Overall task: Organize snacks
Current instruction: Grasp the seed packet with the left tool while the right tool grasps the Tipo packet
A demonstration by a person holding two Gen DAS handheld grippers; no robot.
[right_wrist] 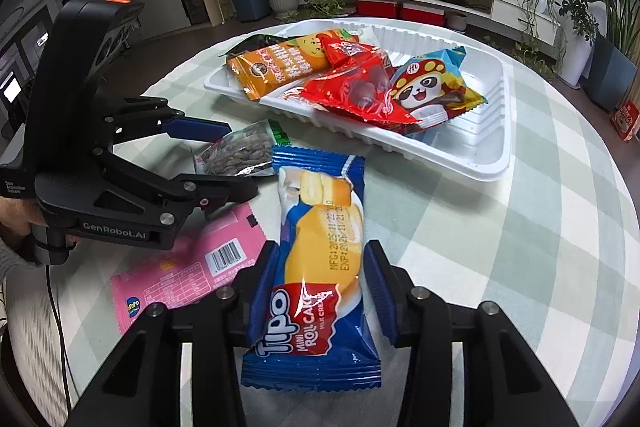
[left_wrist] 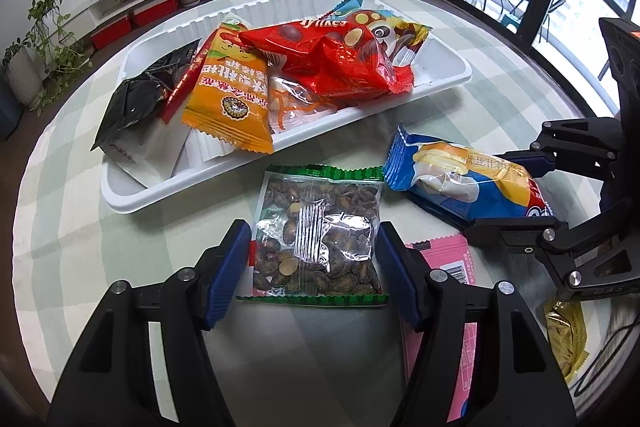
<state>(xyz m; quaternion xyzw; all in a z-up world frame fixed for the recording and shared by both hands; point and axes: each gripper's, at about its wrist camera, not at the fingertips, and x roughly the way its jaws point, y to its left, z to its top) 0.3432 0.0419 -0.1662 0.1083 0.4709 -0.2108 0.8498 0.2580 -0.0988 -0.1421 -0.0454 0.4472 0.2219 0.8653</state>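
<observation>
The left gripper tilts steeply down toward the table, its jaws standing at the two side edges of the seed bag; whether the pads press it cannot be told. The right gripper tilts down likewise, jaws closed against the sides of the cake pack. A hand holds the left gripper's handle.
</observation>
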